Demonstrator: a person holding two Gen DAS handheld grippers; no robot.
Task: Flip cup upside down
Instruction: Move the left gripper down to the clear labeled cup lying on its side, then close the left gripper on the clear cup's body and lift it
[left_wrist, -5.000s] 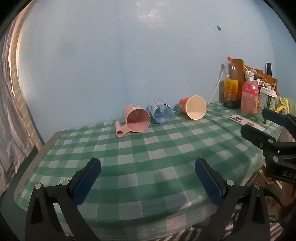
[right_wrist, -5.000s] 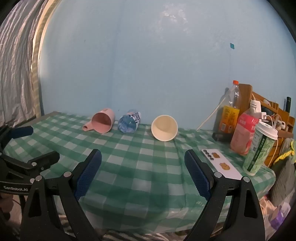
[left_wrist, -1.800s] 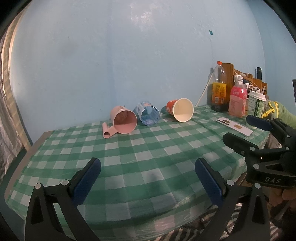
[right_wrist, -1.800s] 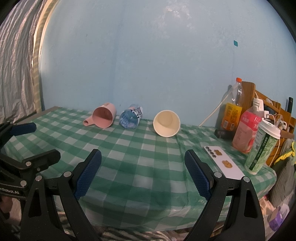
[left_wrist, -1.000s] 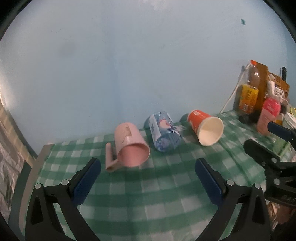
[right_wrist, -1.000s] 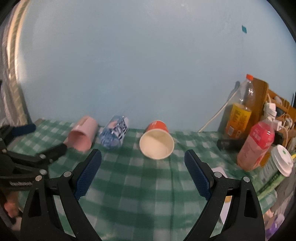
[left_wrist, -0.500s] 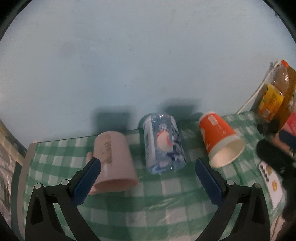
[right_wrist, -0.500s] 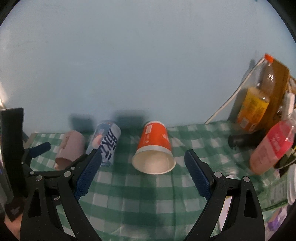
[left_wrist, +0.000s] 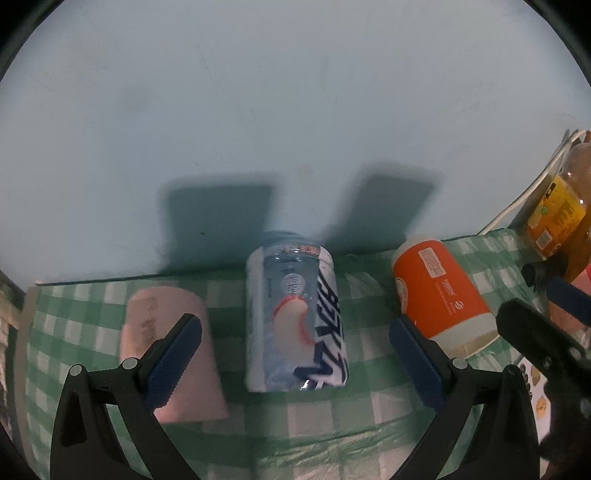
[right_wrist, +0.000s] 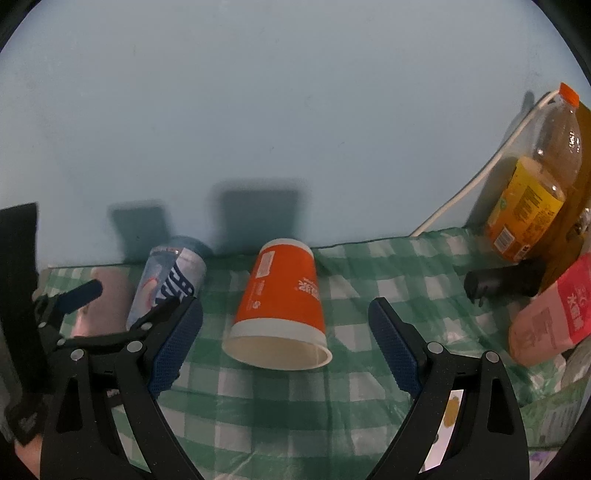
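Note:
Three cups lie on their sides on the green checked tablecloth (left_wrist: 369, 413) by the blue wall. The clear blue printed cup (left_wrist: 297, 321) lies between the fingers of my open left gripper (left_wrist: 295, 363), apart from both pads. The pink cup (left_wrist: 166, 350) is left of it, partly behind my left finger. The orange paper cup (right_wrist: 280, 299) lies with its mouth toward me, between the fingers of my open right gripper (right_wrist: 286, 349). It also shows in the left wrist view (left_wrist: 437, 295). The blue cup (right_wrist: 168, 280) and pink cup (right_wrist: 103, 306) show left in the right wrist view.
An orange drink bottle (right_wrist: 532, 184), a pink bottle (right_wrist: 546, 314) and a black plug (right_wrist: 498, 282) with a white cable stand at the right. The wall is close behind the cups. My left gripper's frame (right_wrist: 74, 321) crosses the left of the right wrist view.
Both grippers have moved forward and down toward the cups, which now look larger. The left has centred on the blue cup, the right on the orange cup. Both stay open.

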